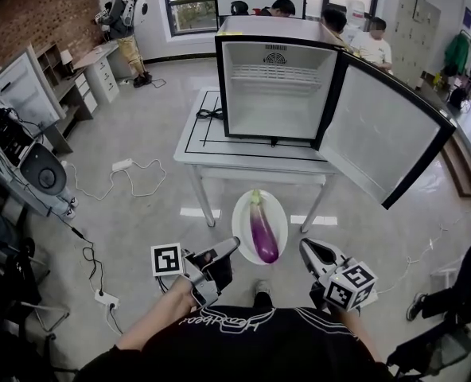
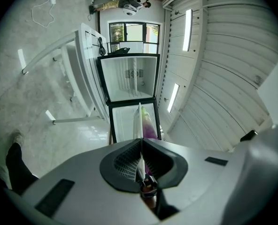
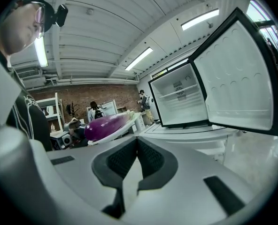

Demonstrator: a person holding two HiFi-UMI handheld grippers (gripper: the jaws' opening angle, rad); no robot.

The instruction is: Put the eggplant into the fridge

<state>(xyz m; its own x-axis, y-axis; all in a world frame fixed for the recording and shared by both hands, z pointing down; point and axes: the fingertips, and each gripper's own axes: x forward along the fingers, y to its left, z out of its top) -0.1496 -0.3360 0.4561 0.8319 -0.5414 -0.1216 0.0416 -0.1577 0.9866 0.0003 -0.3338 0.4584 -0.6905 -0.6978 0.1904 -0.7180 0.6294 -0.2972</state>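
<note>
Cables (image 1: 144,183) and a white power strip (image 1: 122,164) lie on the grey floor at the far left, well apart from the work.

Left gripper (image 1: 223,253): jaws clenched on the left rim of a white plate (image 1: 242,213). Its own view shows the thin plate edge pinched between the pads (image 2: 129,159).

Eggplant (image 1: 262,233): purple with a green stem. It lies lengthwise on the plate, stem end towards the fridge. The plate is held in the air between the two grippers, in front of the table and below its edge.

White table (image 1: 196,146): carries the small fridge (image 1: 275,86), which stands open. Interior is white and one wire shelf shows near the top.

Right gripper (image 1: 309,251): jaws closed on the plate's right rim. In its own view the white rim sits wedged between the pads (image 3: 150,158), with the eggplant just beyond to the left.

Fridge door (image 1: 379,134): swung wide to the right, past the table's edge.
</note>
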